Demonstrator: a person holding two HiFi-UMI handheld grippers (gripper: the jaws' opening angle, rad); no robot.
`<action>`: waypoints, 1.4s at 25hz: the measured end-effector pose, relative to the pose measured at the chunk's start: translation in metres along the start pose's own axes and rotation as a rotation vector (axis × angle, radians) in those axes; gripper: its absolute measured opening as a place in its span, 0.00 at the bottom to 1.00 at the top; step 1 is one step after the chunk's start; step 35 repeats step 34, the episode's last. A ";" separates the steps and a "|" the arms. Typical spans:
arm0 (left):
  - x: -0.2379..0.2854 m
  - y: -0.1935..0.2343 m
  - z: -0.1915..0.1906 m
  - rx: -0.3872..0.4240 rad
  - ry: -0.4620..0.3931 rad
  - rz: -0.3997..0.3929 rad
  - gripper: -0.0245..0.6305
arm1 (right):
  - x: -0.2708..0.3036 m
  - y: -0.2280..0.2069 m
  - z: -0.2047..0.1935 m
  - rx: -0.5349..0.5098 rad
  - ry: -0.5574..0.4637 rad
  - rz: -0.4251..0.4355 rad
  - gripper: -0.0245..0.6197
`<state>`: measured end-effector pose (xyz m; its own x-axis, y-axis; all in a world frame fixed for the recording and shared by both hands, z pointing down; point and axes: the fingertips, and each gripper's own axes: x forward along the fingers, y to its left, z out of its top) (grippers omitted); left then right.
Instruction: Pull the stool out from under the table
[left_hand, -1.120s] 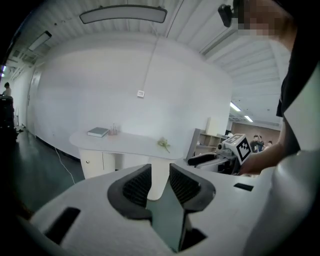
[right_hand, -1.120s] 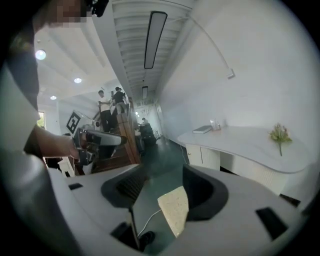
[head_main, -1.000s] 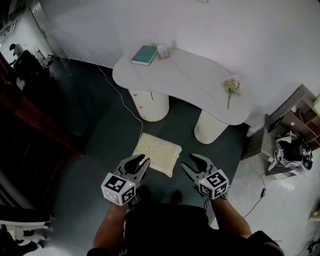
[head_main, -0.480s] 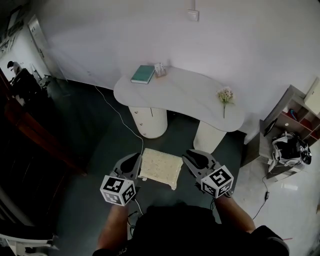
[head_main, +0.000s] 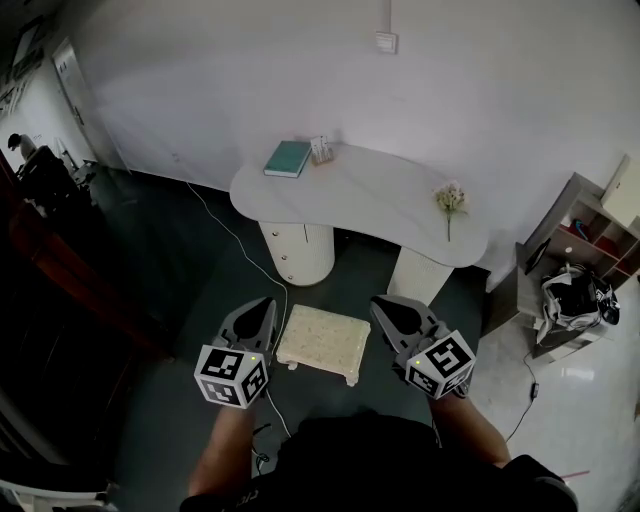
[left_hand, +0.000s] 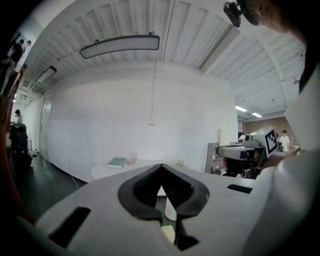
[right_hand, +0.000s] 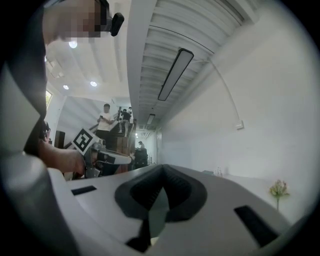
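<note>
The stool (head_main: 323, 340) stands on the dark floor, well clear of the counter (head_main: 370, 195) and just in front of the person, so the pull looks done. The likeliest trouble now is underfoot: it sits close to the person's legs, and a step forward could knock it or trip on it. A white cable (head_main: 236, 236) trails along the floor past its left corner, and dragging the stool further could catch the cable under a leg. The left tongs (head_main: 262, 305) and right tongs (head_main: 385, 304) hover either side of the stool. Both have just been closing and are pressed together on nothing, so nothing steadies it. The stool is a low rectangular seat with a cream speckled cushion, sitting level, short pale legs showing at its near corners.
</note>
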<state>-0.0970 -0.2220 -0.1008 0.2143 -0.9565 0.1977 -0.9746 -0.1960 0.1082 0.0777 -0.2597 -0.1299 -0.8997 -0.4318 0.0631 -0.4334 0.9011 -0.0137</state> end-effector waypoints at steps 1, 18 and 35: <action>0.000 -0.004 0.000 -0.017 -0.015 -0.008 0.05 | -0.002 0.001 -0.002 -0.001 0.005 -0.005 0.05; 0.016 0.017 -0.012 -0.046 -0.073 0.064 0.05 | -0.003 -0.020 -0.032 0.053 0.072 -0.052 0.04; 0.001 0.038 -0.058 -0.078 0.066 0.131 0.05 | 0.012 -0.017 -0.053 0.095 0.098 -0.046 0.04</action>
